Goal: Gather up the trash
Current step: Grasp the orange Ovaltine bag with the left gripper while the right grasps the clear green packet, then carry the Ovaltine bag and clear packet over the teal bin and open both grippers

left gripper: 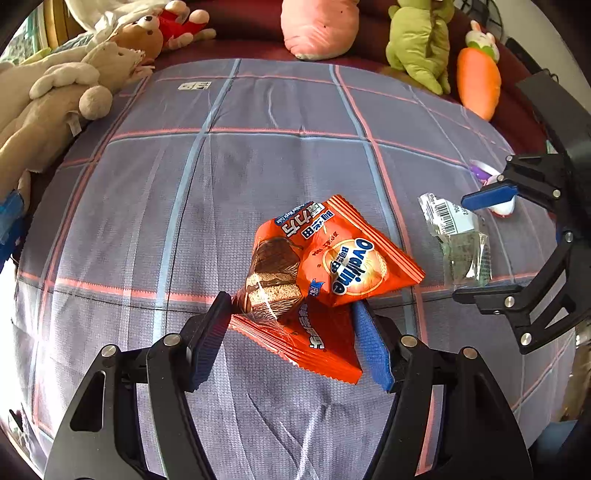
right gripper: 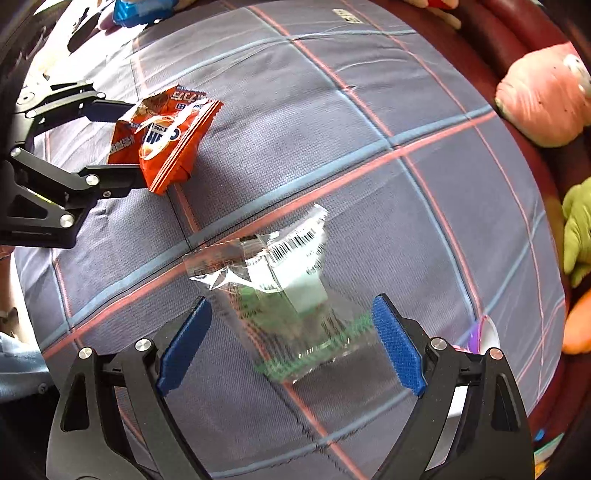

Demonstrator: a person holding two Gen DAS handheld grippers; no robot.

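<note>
An orange Ovaltine snack wrapper (left gripper: 332, 266) lies crumpled on the plaid sheet (left gripper: 221, 166). My left gripper (left gripper: 291, 301) is shut on its near end, with both blue pads pressing the foil. The right wrist view also has that wrapper (right gripper: 166, 136) between the left gripper's (right gripper: 135, 144) fingers. To its right lies a clear plastic wrapper (left gripper: 461, 240) with a barcode label. My right gripper (right gripper: 291, 300) points straight down over this clear wrapper (right gripper: 288, 258), open, one pad on each side and neither touching. From the left wrist, the right gripper (left gripper: 461, 248) is at the right edge.
Plush toys ring the bed: beige rabbits (left gripper: 55, 92), a pink one (left gripper: 317, 26), a green one (left gripper: 421, 44) and an orange carrot (left gripper: 478, 81). A small purple-and-white object (right gripper: 484, 332) lies just past the right gripper. A blue packet (right gripper: 136, 11) sits at the far edge.
</note>
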